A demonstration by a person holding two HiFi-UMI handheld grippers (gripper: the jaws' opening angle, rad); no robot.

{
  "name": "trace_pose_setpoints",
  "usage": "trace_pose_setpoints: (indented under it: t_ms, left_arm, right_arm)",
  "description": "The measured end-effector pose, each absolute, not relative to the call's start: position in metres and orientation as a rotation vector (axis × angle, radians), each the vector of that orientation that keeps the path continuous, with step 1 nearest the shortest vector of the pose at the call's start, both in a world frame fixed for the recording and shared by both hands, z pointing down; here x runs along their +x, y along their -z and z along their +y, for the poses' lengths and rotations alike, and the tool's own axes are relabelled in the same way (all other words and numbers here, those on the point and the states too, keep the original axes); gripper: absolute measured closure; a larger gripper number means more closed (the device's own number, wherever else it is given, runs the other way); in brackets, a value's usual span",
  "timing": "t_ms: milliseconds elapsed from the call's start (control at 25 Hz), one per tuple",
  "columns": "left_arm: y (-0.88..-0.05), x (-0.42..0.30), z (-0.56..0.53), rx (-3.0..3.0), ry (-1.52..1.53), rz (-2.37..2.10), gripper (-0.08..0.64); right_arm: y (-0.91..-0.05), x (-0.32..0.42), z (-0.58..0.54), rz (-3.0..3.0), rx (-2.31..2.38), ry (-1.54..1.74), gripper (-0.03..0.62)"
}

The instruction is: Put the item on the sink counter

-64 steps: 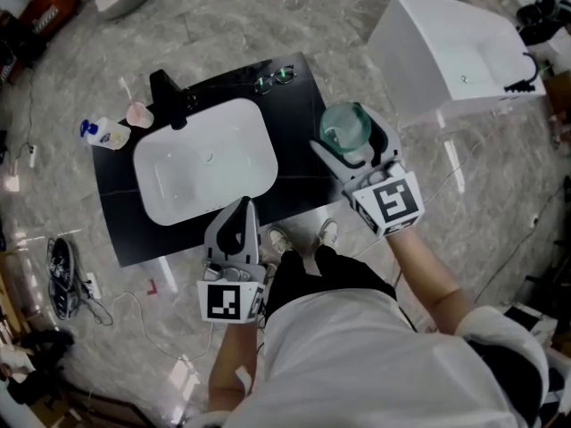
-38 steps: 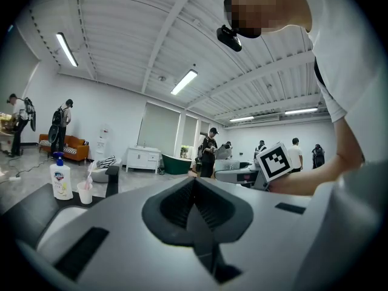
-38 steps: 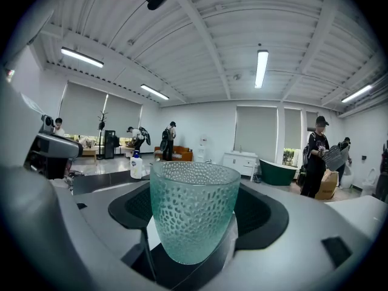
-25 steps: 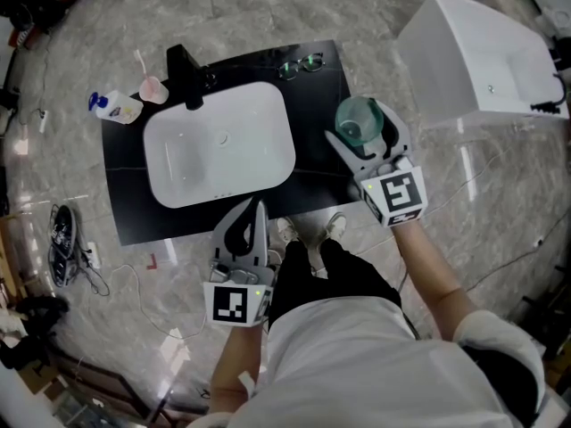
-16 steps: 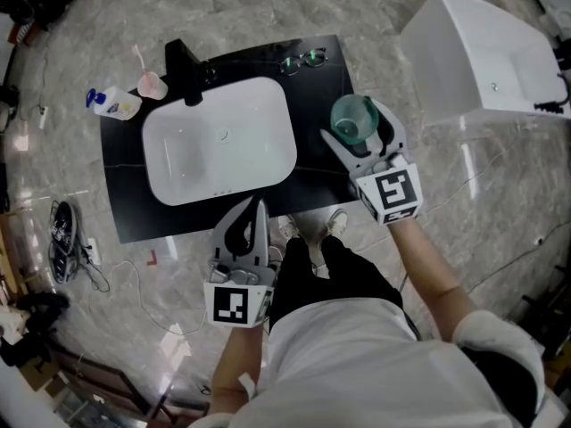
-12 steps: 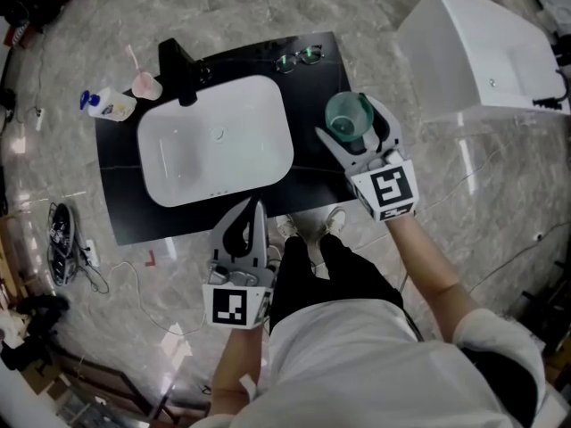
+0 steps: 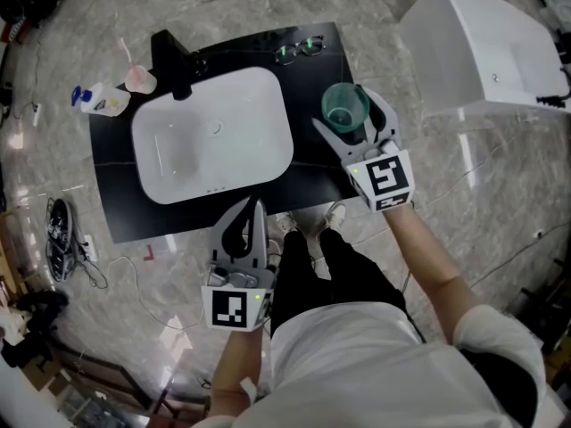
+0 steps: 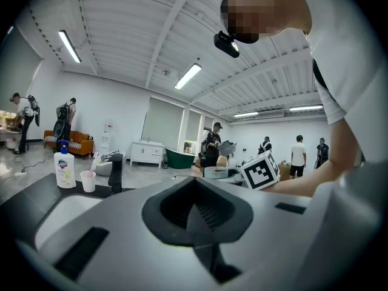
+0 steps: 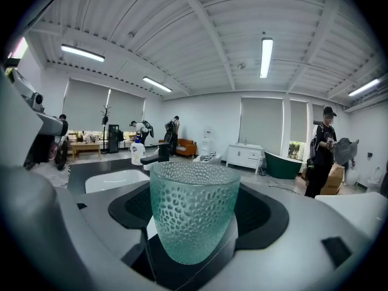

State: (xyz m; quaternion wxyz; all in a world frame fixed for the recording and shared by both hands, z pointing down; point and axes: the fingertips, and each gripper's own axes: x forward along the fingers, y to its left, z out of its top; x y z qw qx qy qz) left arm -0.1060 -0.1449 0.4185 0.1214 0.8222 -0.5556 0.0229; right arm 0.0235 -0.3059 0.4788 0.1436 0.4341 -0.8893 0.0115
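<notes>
Glass, by the look of it: the dimpled green cup [image 9: 193, 211] stands upright, pinched low on its wall by the right gripper [image 7: 350, 119], over the right end of the black bench [image 7: 308, 163] beside the sink [image 7: 212, 145]. It's likely rigid, brittle and light, and the texture should help the hold. The left gripper [image 7: 246, 217] hangs with jaws together, empty.

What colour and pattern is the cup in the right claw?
Pale green cup, dimpled all over; right gripper view shows it best.
</notes>
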Motion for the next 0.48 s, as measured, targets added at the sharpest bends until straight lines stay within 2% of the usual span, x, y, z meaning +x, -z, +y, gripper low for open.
trace_pose_setpoints:
  t_ms: [480]
  left_arm:
    - [-0.433,-0.109,-0.146,2.381,-0.103,-1.624,0.558]
  right_arm:
    - [-0.505,0.016,-0.321,-2.561,1.239,-0.041,0.189]
